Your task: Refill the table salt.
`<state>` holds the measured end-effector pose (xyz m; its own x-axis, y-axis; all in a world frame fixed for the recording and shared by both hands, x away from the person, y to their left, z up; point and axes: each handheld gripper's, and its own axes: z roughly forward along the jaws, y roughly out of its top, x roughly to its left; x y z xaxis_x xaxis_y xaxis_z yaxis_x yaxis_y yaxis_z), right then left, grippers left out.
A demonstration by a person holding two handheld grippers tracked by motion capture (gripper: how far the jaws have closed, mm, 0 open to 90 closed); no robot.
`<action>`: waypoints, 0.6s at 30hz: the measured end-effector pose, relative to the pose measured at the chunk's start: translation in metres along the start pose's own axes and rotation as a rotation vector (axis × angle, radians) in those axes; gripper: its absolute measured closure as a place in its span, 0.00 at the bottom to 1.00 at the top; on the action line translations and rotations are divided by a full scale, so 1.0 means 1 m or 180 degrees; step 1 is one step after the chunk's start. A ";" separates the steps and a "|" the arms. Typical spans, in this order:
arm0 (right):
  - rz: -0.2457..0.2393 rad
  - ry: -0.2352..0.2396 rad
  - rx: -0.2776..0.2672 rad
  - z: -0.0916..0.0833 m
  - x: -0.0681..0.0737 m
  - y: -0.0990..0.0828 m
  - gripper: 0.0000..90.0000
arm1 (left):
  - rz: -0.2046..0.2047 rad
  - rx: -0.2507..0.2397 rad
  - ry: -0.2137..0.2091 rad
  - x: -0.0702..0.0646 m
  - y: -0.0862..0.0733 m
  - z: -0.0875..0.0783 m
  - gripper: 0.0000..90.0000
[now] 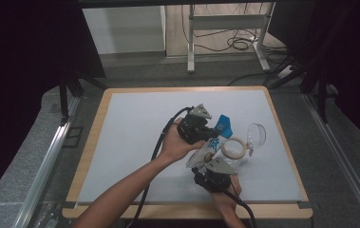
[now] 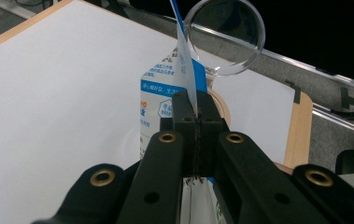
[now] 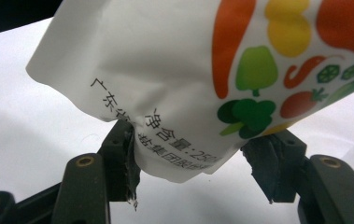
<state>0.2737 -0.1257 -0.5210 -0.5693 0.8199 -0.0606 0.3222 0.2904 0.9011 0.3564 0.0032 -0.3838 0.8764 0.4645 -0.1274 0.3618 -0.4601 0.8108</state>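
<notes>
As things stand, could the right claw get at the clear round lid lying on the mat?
Probably not yet. The right claw is shut on the pouch, which the left claw also pinches, so it is occupied. The clear lid lies close by, with bare mat around it.

Even, soft light falls on the white table mat (image 1: 135,142) from above in the high view; the mat reads bright while everything beyond its wooden rim sinks into near black at left and right. Shadows on the mat are faint and short, lying close under the forearms. That view is slightly grainy and soft. In the left gripper view the mat is close to overexposed, the black jaws near the lens are sharp, and the clear lid (image 2: 224,35) behind the mat's far edge shows thin highlights. In the right gripper view the printed bag (image 3: 202,70) is crisp, the mat behind it blurred and washed out
</notes>
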 end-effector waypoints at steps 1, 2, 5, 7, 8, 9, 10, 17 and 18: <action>-0.0015 -0.0010 -0.0004 0.000 0.000 0.000 0.46 | 0.0007 0.0012 -0.0003 0.000 0.000 0.000 1.00; -0.0006 -0.0017 -0.0006 0.000 0.001 0.000 0.46 | 0.0008 0.0015 -0.0007 0.000 0.001 0.001 1.00; 0.0015 -0.0065 -0.0018 -0.002 0.004 0.000 0.46 | 0.0011 0.0029 -0.0030 0.000 0.001 0.001 1.00; 0.0031 -0.0103 -0.0031 -0.002 0.006 0.000 0.46 | 0.0009 0.0052 -0.0037 0.001 0.001 0.001 1.00; 0.0038 -0.0107 -0.0030 -0.002 0.006 0.000 0.46 | 0.0009 0.0061 -0.0048 0.001 0.001 0.001 1.00; 0.0039 -0.0109 -0.0024 -0.002 0.007 0.000 0.46 | 0.0015 0.0074 -0.0057 0.001 0.001 0.002 1.00; 0.0046 -0.0116 -0.0015 -0.002 0.008 -0.001 0.46 | 0.0021 0.0088 -0.0060 0.002 0.001 0.002 1.00; 0.0073 -0.0081 -0.0008 -0.001 0.009 -0.002 0.46 | 0.0006 0.0138 -0.0084 0.006 0.001 0.005 1.00; 0.0071 -0.0078 -0.0003 -0.001 0.009 -0.002 0.46 | 0.0003 0.0151 -0.0089 0.006 0.001 0.005 1.00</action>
<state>0.2668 -0.1193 -0.5223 -0.5434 0.8379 -0.0509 0.3338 0.2713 0.9027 0.3632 0.0013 -0.3869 0.8850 0.4430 -0.1429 0.3749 -0.4963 0.7830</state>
